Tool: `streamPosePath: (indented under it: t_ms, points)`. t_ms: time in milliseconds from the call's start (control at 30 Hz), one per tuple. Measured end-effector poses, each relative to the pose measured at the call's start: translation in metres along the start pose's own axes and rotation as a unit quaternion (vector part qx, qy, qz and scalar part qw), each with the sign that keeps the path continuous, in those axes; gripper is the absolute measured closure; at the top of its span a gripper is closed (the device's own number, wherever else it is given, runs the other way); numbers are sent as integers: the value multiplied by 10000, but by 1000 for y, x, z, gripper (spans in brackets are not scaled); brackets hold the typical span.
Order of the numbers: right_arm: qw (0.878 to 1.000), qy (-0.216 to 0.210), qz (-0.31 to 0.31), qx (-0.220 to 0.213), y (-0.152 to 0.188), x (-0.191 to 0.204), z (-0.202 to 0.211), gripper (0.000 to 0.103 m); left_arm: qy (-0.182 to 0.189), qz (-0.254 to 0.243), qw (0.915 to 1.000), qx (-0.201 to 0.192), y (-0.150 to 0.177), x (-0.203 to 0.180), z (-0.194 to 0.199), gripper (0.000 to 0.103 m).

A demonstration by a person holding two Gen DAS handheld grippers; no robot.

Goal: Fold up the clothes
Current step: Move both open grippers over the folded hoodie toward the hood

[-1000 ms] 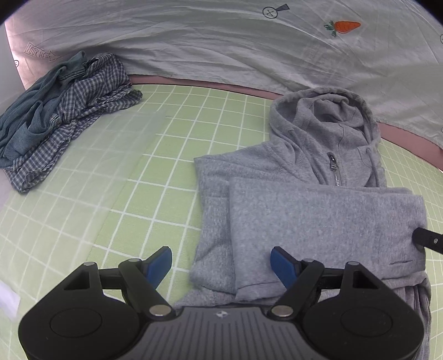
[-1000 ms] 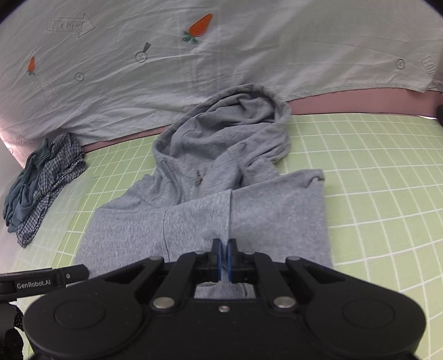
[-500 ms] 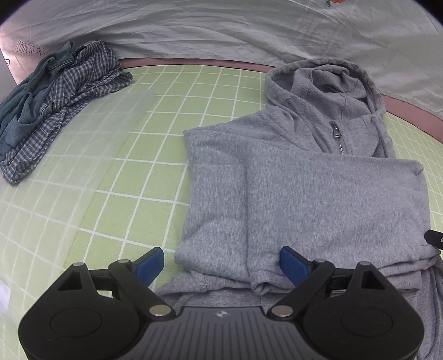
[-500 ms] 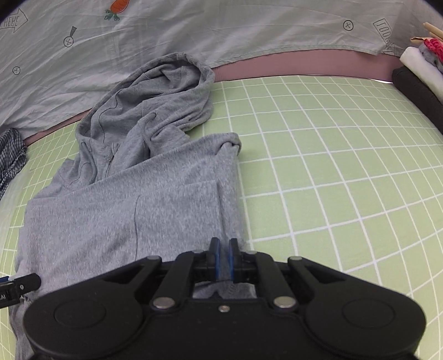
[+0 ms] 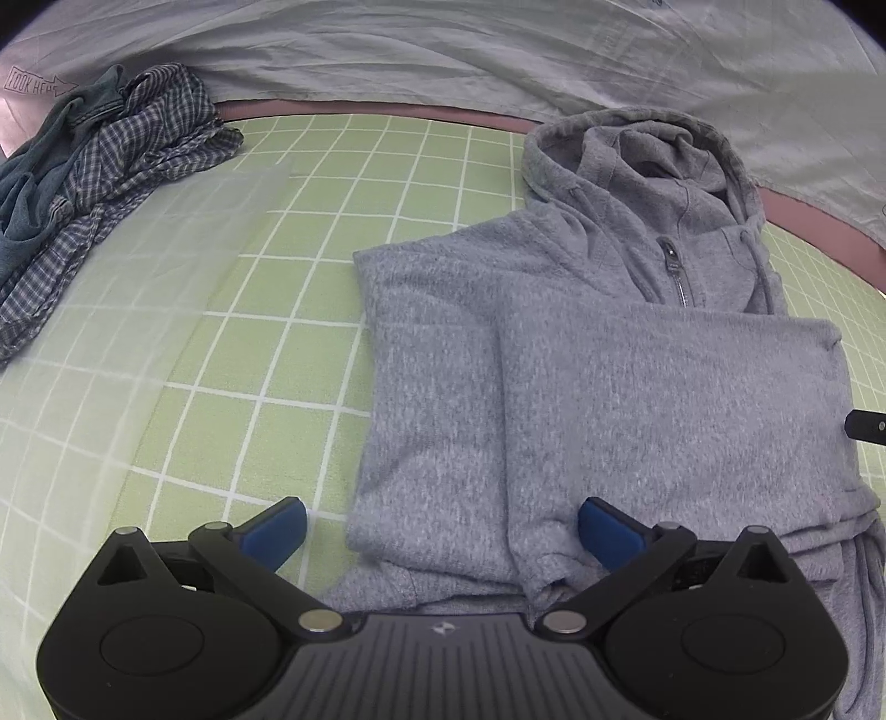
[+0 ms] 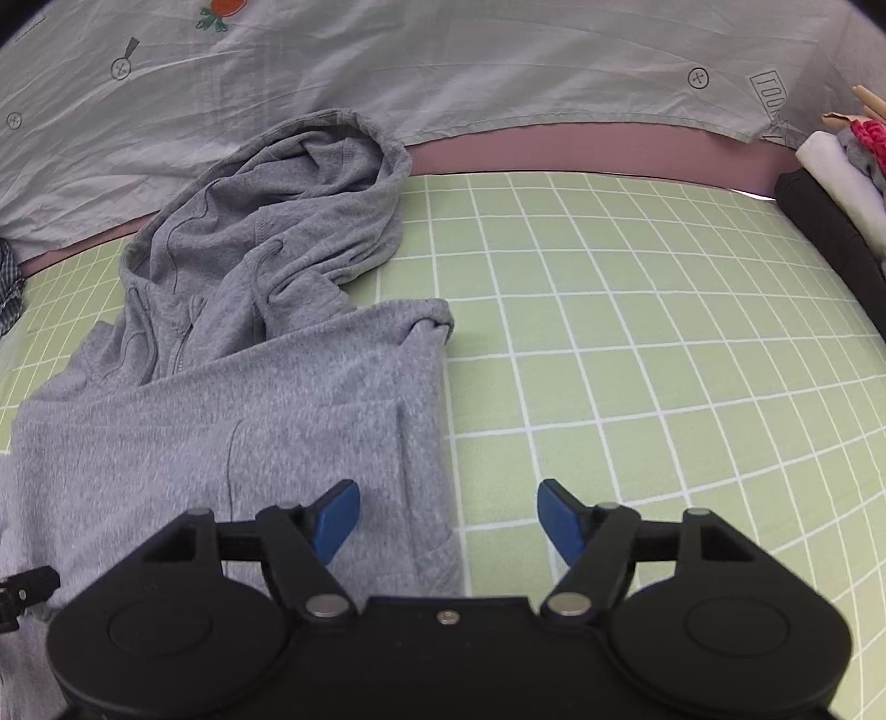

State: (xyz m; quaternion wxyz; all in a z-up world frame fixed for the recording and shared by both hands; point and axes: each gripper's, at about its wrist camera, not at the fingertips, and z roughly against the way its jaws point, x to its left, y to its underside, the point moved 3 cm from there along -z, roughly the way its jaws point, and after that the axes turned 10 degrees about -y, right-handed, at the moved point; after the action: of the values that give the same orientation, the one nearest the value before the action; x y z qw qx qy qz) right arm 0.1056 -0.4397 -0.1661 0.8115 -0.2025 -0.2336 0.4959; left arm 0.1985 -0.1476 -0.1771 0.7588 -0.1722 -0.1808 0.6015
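Left wrist view
Left gripper [image 5: 440, 531]: black frame, blue pads, jaws spread wide and opening, gripping nothing.
Hoodie [image 5: 637, 387]: soft heathered grey fleece, folded into a rough rectangle. It lies ahead of the fingers, its near hem between them; the right pad sits over the fabric, the left one just off its left edge.
Long axis: runs away from the fingers, hood [image 5: 642, 160] at the far end, metal zipper [image 5: 678, 271] just below it.
Plaid pile [image 5: 105, 183]: crumpled blue checked and denim-ish clothes, far off to the left of the fingers.
Surface: green mat [image 5: 232, 360] with a white grid, wrinkly pale sheet [image 5: 443, 50] behind it.

Right wrist view
Right gripper [image 6: 448, 520]: same black and blue build, jaws opening. The hoodie's right edge lies between the pads, not pinched.
Hoodie: spreads ahead and left of the fingers, hood floppy and creased at the far end.
Surface: bare green grid to the right of the fingers, pink strip [image 6: 581, 147] behind it, then the sheet with a carrot print [image 6: 221, 8].
Stack [image 6: 836, 177]: folded dark and white items far right.
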Motion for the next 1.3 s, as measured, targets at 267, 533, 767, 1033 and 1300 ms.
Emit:
streamPosePath:
  t_ms: [267, 533, 767, 1033, 1300]
  points:
    - [9987, 50, -92, -504, -41, -11, -4, 21, -139, 186, 9981, -569, -63, 4, 2, 0]
    - [9972, 66, 44, -744, -103, -13, -46, 20, -199, -140, 9940, -1068, -162, -25, -37, 0]
    - [9965, -93, -3, -827, -139, -6, -88, 20, -4, -292, 9935, -1097, -208, -54, -75, 0]
    - [9989, -155, 101, -425, -151, 6, -127, 19, -554, -546, 9940, -769, -218, -76, -114, 0]
    - [9973, 678, 82, -282, -143, -20, -107, 20, -1495, -689, 9796, -1149, -210, -53, -92, 0]
